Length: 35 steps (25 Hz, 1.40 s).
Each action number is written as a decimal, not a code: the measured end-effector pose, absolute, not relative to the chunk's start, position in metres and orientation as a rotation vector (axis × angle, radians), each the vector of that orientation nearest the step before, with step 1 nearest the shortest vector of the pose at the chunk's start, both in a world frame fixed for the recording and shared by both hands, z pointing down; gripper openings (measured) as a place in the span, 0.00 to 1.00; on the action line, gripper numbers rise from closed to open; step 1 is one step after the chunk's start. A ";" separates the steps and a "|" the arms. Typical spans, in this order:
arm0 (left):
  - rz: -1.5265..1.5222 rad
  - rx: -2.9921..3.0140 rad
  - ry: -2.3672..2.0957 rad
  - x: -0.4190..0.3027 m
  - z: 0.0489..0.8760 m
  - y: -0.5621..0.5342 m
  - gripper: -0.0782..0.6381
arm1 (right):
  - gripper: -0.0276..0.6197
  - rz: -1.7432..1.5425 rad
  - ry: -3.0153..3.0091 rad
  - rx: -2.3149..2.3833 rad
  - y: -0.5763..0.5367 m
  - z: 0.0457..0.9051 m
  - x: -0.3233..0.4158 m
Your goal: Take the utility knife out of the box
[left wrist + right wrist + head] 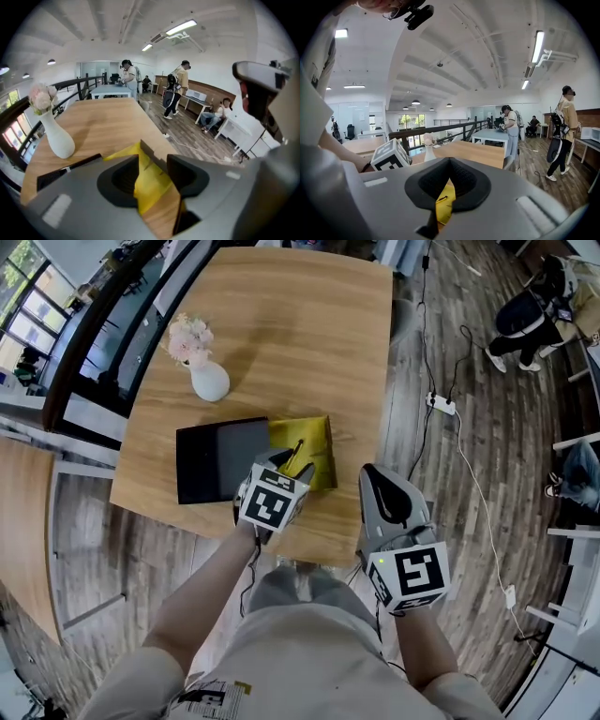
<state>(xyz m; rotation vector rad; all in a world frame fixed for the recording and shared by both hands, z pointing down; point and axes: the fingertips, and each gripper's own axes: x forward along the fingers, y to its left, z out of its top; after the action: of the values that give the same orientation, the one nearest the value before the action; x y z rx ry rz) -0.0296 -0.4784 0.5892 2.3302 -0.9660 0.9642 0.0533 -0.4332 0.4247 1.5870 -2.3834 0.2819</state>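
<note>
A person leans over a wooden table [281, 324] where an open box [317, 439] with a yellow lining sits near the front edge, its black lid [220, 460] lying flat just beside it and a white vase [208, 381] of pale flowers standing farther back. The utility knife [297, 449], a slim dark shape, lies inside the box on the yellow lining. The left gripper [289, 468] is poised right over it, and the right gripper [373, 476] hangs by the table's right edge, apart from the box. From the left gripper view, that gripper's fingers [197, 176] are spread wide with nothing pinched, and the yellow lining and bare wood fill the gap. The vase [56, 136] stands to the left, with several people beyond the table. From the right gripper view, the right gripper [440, 206] has its jaws drawn almost together, empty, with only a sliver of yellow showing through. The left gripper's marker cube [389, 157] is at left.
</note>
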 end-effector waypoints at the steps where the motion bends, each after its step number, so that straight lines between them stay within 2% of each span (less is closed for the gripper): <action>1: 0.970 2.311 -0.955 -0.027 0.600 -0.481 0.37 | 0.05 0.294 -2.378 1.589 -0.435 0.430 0.057; 9: 1.060 2.108 -1.027 -0.022 0.669 -0.509 0.38 | 0.05 0.357 -2.327 1.610 -0.455 0.463 0.085; 14: 1.074 2.006 -1.039 -0.020 0.700 -0.513 0.41 | 0.05 0.388 -2.318 1.611 -0.464 0.474 0.095; 20: 1.061 1.907 -1.109 -0.022 0.724 -0.523 0.41 | 0.05 0.415 -2.312 1.594 -0.466 0.489 0.102; 28: 1.204 1.833 -1.137 -0.021 0.743 -0.530 0.41 | 0.05 0.451 -2.291 1.615 -0.466 0.501 0.123; 31: 1.295 1.833 -1.158 -0.023 0.748 -0.536 0.34 | 0.05 0.462 -2.288 1.623 -0.465 0.504 0.128; 33: 1.371 1.835 -1.168 -0.025 0.750 -0.537 0.24 | 0.05 0.467 -2.287 1.628 -0.463 0.505 0.131; 35: 1.431 1.843 -1.155 -0.025 0.753 -0.536 0.22 | 0.05 0.470 -2.285 1.634 -0.460 0.505 0.134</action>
<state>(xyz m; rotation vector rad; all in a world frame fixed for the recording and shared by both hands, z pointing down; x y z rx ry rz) -0.0247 -0.5355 0.7525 1.8432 -1.1552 1.4309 0.1341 -0.4603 0.5046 1.6345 -2.2853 0.4699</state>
